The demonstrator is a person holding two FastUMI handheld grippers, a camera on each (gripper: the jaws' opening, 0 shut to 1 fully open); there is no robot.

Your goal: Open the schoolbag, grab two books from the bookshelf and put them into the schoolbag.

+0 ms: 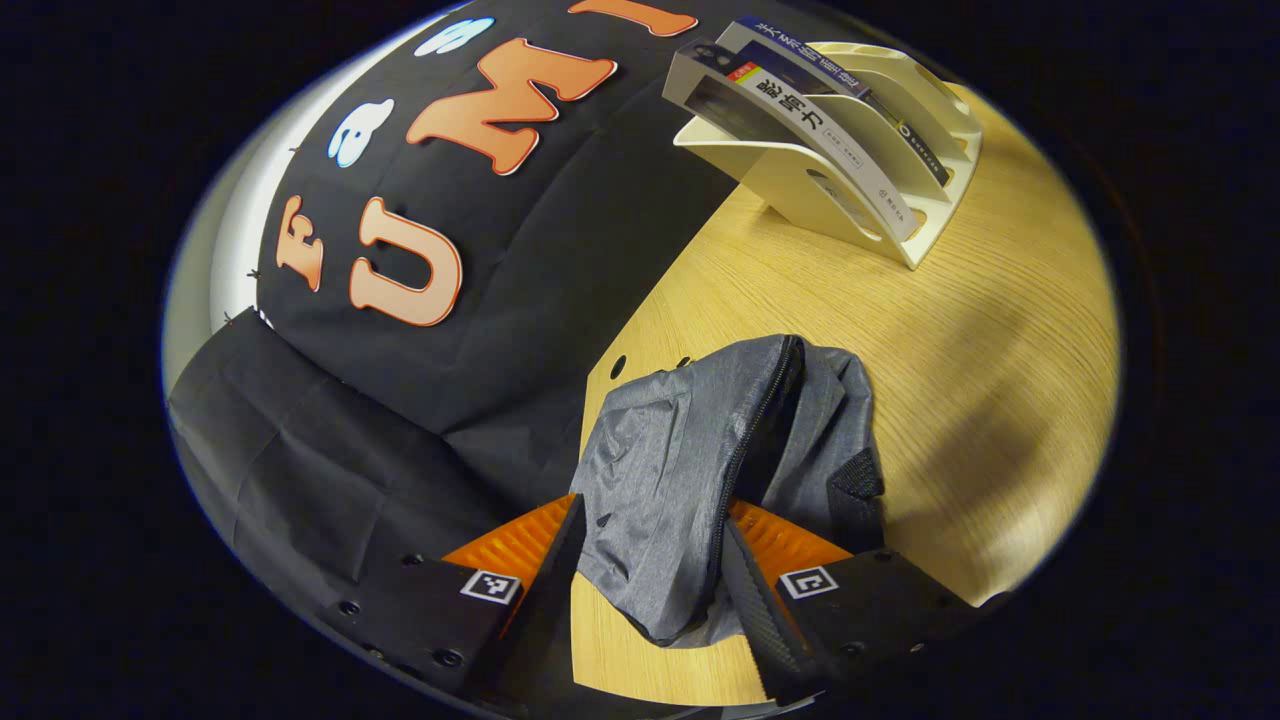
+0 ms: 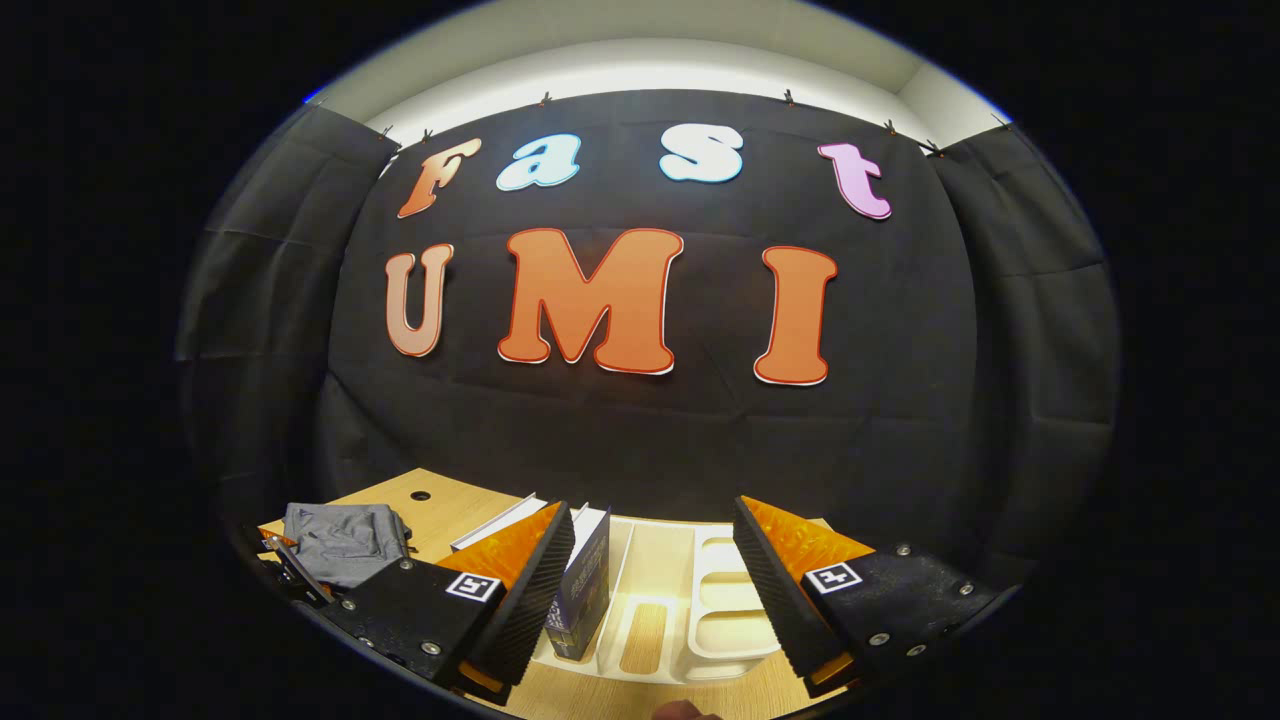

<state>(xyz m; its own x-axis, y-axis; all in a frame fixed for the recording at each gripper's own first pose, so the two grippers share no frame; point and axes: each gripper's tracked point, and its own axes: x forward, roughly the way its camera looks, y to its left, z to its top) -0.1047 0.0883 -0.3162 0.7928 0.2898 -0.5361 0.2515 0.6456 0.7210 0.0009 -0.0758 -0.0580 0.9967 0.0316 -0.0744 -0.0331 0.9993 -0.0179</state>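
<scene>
Left tongs around schoolbag flap.

Brightness: both views are evenly lit, the cloth wall dim.
Source: a bright strip is seen above the wall, right gripper view.
Shadows: soft shadow is cast on the table beside the bag.
Distortion: edges are bent by the fisheye.
Focus: the rim is slightly blurred.

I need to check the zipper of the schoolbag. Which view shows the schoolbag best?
The left gripper view: the grey schoolbag lies close on the wooden table, its zipper visible, between the left gripper fingers. The right gripper view shows it small at the lower left edge, no zipper detail.
</scene>
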